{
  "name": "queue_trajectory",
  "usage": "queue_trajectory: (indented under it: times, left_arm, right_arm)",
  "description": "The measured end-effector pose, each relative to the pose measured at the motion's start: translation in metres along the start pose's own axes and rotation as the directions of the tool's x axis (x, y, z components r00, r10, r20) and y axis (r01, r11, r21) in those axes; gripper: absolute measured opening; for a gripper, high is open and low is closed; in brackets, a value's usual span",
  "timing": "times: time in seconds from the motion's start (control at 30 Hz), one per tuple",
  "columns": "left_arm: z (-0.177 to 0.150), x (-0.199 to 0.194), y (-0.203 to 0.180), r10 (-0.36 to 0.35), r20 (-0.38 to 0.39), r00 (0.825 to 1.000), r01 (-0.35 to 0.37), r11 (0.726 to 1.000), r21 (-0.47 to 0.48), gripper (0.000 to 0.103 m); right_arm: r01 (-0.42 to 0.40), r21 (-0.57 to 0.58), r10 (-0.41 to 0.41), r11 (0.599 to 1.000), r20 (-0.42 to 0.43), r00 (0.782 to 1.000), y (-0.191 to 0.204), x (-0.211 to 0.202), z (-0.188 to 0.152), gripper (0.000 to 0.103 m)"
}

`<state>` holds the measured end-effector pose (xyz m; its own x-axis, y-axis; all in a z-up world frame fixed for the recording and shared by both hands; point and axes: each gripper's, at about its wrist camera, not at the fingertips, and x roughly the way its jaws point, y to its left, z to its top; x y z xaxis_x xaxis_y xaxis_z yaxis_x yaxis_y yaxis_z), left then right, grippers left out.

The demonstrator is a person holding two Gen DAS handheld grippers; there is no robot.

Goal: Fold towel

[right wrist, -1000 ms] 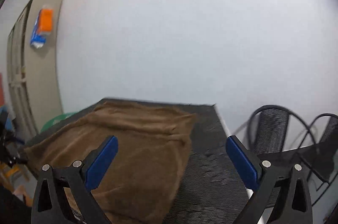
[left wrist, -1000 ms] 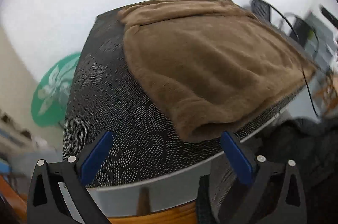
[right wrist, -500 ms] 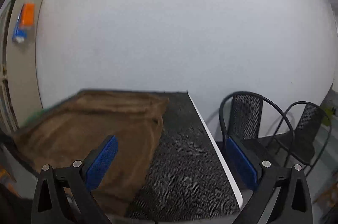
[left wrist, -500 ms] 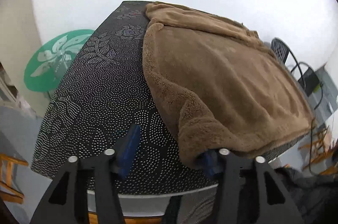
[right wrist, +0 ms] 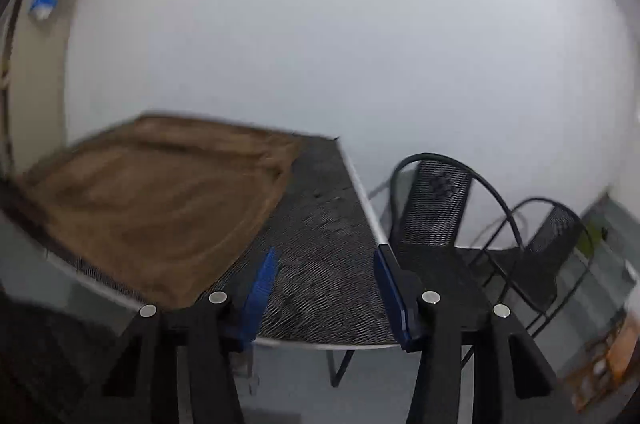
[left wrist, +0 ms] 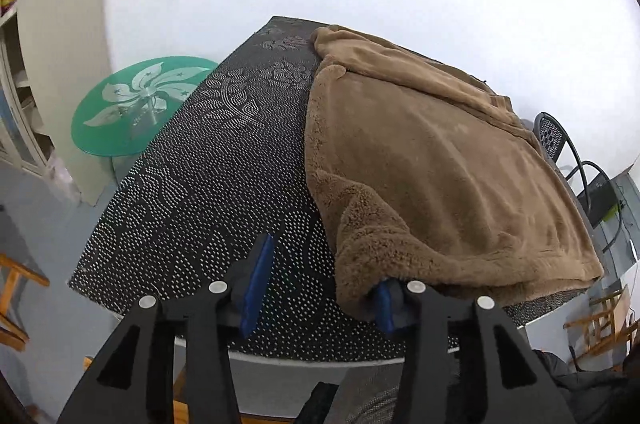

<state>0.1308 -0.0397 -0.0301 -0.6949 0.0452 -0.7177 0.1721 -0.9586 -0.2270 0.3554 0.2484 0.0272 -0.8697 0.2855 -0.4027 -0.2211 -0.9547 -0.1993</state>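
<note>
A brown plush towel (left wrist: pixel 432 160) lies spread over the right-hand part of the dark patterned counter (left wrist: pixel 208 184), its far edge bunched into a loose roll near the wall and its near corner rumpled at the counter's front edge. The left gripper (left wrist: pixel 320 288) sits low at that corner. Its fingers stand apart with a gap between them: the left blue pad is bare above the counter, while the right one is tucked under the lifted fold of the towel's corner, so the cloth drapes over it rather than being pinched.

The right gripper (right wrist: pixel 324 288) is off to the towel's other side, above the bare strip of counter (right wrist: pixel 320 224) near its right edge. Its fingers are also parted and hold nothing; the towel (right wrist: pixel 160 200) lies to their left, apart from them. That view is smeared with blur, so finer detail of the cloth is hard to make out.

Beyond the counter on the left stands a round green glass table (left wrist: pixel 140 108) with a white flower design. On the right are two black mesh chairs (right wrist: pixel 436 200) against the plain white wall.
</note>
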Motion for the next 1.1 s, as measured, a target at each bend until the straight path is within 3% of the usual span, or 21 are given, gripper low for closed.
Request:
queue_trajectory:
  times: [0.1,0.23,0.37,0.43,0.47,0.5,0.63,0.67,0.7,0.8,0.93,1.1]
  left_arm:
    - [0.0,0.001,-0.003,-0.004,0.002,1.0,0.004,1.0,-0.002,0.051]
    - [0.001,0.003,-0.004,-0.013,0.005,1.0,0.013,1.0,-0.012,0.051]
    - [0.002,0.005,-0.001,-0.027,0.001,1.0,0.027,0.999,-0.031,0.051]
    - [0.001,0.006,-0.001,-0.025,0.004,1.0,0.026,0.999,-0.033,0.051]
    - [0.001,0.005,-0.002,-0.027,0.006,1.0,0.027,0.999,-0.034,0.051]
    - [0.001,0.005,-0.002,-0.028,0.009,1.0,0.028,0.999,-0.035,0.051]
    - [-0.001,0.006,-0.001,-0.028,0.012,1.0,0.028,0.998,-0.048,0.054]
    - [-0.001,0.008,-0.001,-0.027,0.008,1.0,0.027,0.998,-0.051,0.054]
    - [-0.002,0.009,0.0,-0.026,0.005,1.0,0.026,0.998,-0.055,0.054]
    - [0.001,0.002,0.0,-0.02,0.037,0.999,0.022,0.999,-0.048,0.054]
    - [0.022,-0.029,0.007,-0.083,0.148,0.986,0.092,0.994,-0.059,0.054]
    - [0.045,-0.045,-0.006,-0.092,0.221,0.971,0.09,0.996,0.022,0.052]
  right_arm:
    - [-0.028,-0.074,0.026,0.997,-0.021,0.999,0.015,0.007,-0.002,0.053]
    - [-0.195,-0.212,0.172,0.958,-0.119,0.978,0.068,0.028,-0.023,0.053]
    - [-0.254,-0.267,0.215,0.93,-0.168,0.962,0.104,0.046,-0.04,0.052]
    - [-0.262,-0.27,0.222,0.926,-0.172,0.96,0.111,0.054,-0.041,0.046]
    - [-0.255,-0.266,0.215,0.93,-0.172,0.961,0.113,0.059,-0.039,0.037]
    - [-0.243,-0.261,0.203,0.934,-0.172,0.964,0.113,0.062,-0.037,0.034]
    - [-0.224,-0.238,0.18,0.945,-0.193,0.965,0.11,0.077,-0.037,0.034]
    - [-0.223,-0.233,0.179,0.946,-0.195,0.964,0.11,0.08,-0.037,0.031]
    - [-0.226,-0.229,0.182,0.947,-0.198,0.963,0.11,0.081,-0.038,0.021]
    - [-0.216,-0.238,0.175,0.947,-0.183,0.967,0.112,0.076,-0.034,0.01]
    - [-0.143,-0.213,0.125,0.967,-0.094,0.988,0.094,0.059,-0.01,0.009]
    - [-0.085,-0.238,0.084,0.967,-0.016,0.996,0.086,0.056,0.018,0.009]
